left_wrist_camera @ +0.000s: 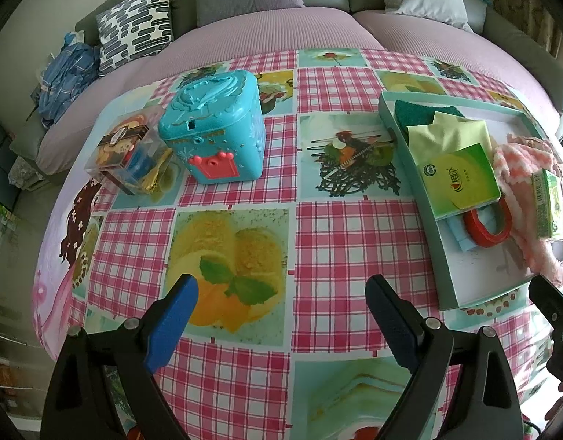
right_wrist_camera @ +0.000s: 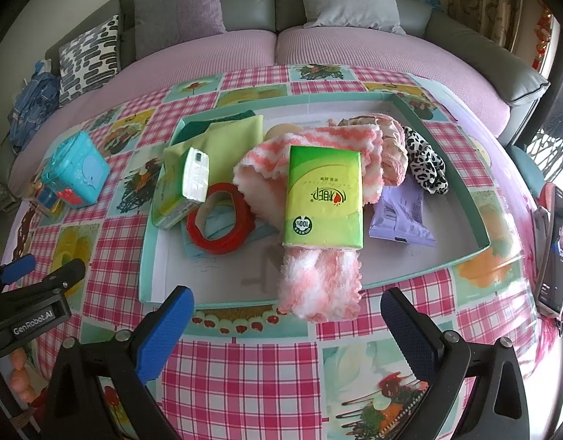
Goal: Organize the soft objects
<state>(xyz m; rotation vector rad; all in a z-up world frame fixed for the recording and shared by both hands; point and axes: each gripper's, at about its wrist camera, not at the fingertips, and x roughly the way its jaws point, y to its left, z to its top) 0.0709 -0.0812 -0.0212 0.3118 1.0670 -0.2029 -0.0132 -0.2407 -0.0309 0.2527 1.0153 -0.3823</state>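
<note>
Pink fluffy towel (right_wrist_camera: 318, 289) just ahead of right tongs (right_wrist_camera: 287, 321), both tongs spread empty, left tongs (left_wrist_camera: 281, 300).

Towel (right_wrist_camera: 318, 198): I see its middle hidden under the tissue pack (right_wrist_camera: 323, 198).
Blue cloth (right_wrist_camera: 222, 225): mostly under the tape ring (right_wrist_camera: 220, 220).
Dark green cloth (right_wrist_camera: 215, 121): only an edge shows.
Phone (right_wrist_camera: 554, 253): cut by my right-wrist edge.

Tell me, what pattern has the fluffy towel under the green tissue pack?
Pink and white stripes on the fluffy towel; the right wrist view shows it best.
</note>
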